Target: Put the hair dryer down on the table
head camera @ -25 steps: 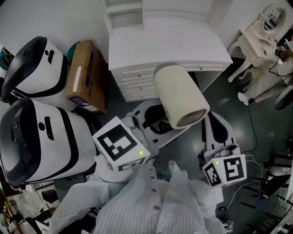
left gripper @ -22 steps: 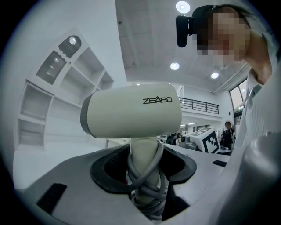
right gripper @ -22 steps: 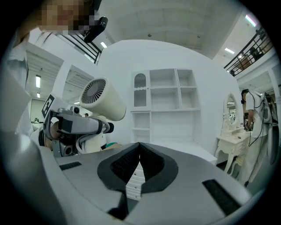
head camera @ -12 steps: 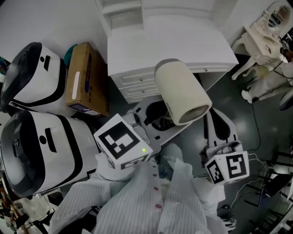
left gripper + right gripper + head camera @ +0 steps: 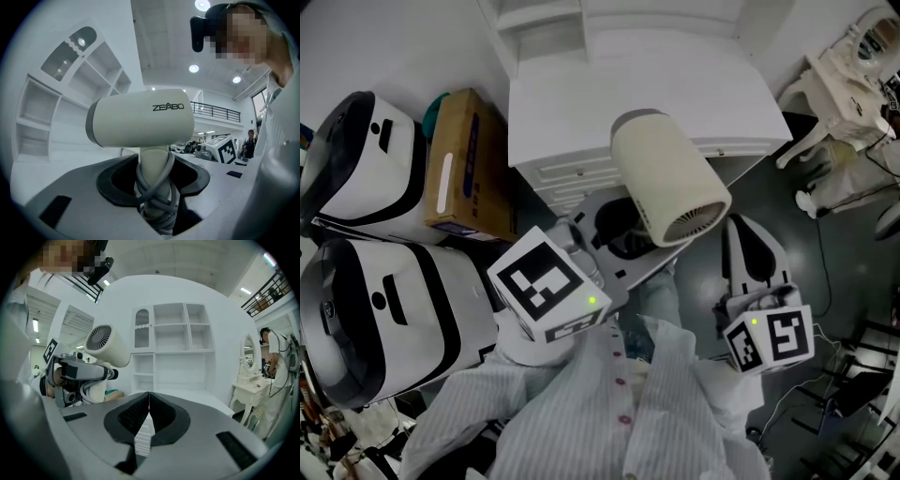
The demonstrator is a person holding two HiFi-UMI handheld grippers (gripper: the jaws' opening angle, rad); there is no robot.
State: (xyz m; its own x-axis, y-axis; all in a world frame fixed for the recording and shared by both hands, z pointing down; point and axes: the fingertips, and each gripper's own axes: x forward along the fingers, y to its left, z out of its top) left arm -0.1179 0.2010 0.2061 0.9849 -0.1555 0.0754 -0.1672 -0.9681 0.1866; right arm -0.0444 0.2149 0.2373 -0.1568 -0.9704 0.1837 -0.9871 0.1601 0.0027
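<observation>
Clamping hair dryer (image 5: 670, 192) by cord-wrapped handle, left gripper (image 5: 154, 187) holds it upright, in air at front edge of white table (image 5: 581, 103). Set-down not yet done. Right gripper (image 5: 149, 413): jaws together, empty.

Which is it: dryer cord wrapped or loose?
Wrapped. The grey cord coils round the handle of the dryer, inside the grip of the left hand-held gripper.
</observation>
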